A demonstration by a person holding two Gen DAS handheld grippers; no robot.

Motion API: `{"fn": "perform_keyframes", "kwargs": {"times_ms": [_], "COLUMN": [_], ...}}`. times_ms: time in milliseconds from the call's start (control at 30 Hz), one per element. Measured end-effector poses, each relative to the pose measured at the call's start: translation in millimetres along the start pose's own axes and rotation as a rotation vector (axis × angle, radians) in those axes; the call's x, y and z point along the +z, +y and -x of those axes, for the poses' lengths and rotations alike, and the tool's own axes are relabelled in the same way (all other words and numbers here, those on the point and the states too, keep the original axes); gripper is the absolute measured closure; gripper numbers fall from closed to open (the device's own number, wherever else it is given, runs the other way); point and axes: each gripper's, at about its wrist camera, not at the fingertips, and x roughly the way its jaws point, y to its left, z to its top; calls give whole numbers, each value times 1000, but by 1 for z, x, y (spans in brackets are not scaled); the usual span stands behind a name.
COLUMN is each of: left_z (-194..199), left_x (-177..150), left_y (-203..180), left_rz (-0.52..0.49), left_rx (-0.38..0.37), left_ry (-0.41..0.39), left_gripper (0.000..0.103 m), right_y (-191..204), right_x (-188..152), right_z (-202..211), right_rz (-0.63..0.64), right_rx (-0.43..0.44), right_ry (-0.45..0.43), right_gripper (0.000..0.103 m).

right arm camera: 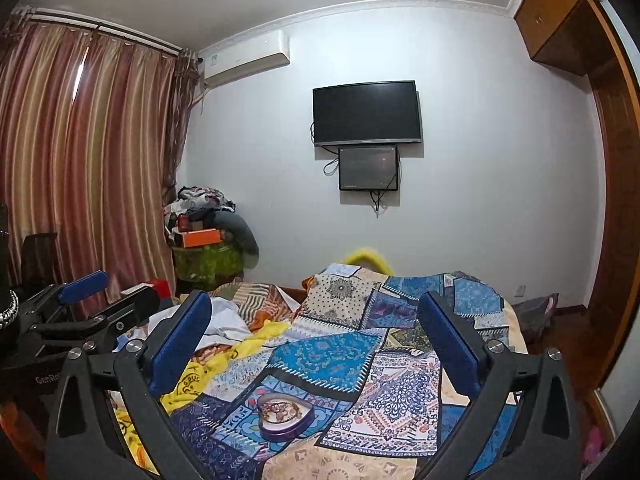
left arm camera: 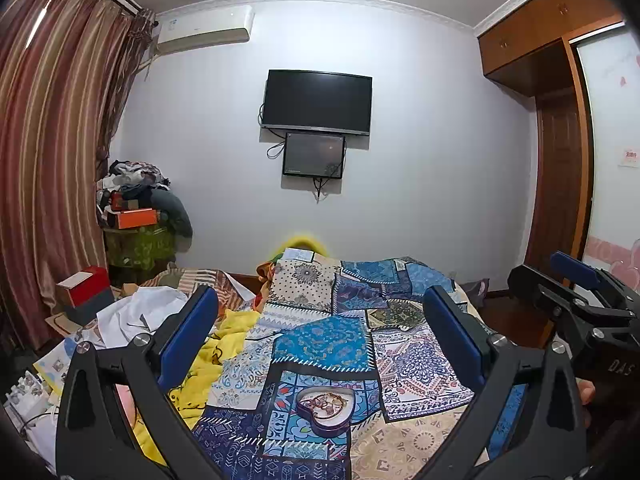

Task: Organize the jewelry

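Jewelry (left arm camera: 325, 402), thin tangled gold chains, lay in a purple heart-shaped tin (left arm camera: 327, 426) on the patchwork quilt (left arm camera: 320, 344), while I held my left gripper (left arm camera: 320, 332) and right gripper (right arm camera: 316, 336) spread empty, judging them light, snag-prone, best pinched at a loop.

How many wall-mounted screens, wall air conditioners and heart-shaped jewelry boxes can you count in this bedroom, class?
Black wall-mounted screens: 2, a large one above a small one
White wall air conditioner: 1
Purple heart-shaped jewelry box on the patchwork bedspread: 1
Total: 4
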Motion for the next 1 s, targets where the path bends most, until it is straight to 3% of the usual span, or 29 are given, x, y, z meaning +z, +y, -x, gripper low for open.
{"fn": "perform_keyframes", "kwargs": {"times_ms": [1000], "left_z": [-5], "left_x": [-4], "left_y": [1], "left_rz": [26], "left_rx": [11], "left_ry": [30], "left_gripper": [0], "right_y": [-3], "right_x": [-2], "right_z": [-3], "right_rz": [-8], "right_rx": [4], "right_ry": [26], "right_gripper": [1]}}
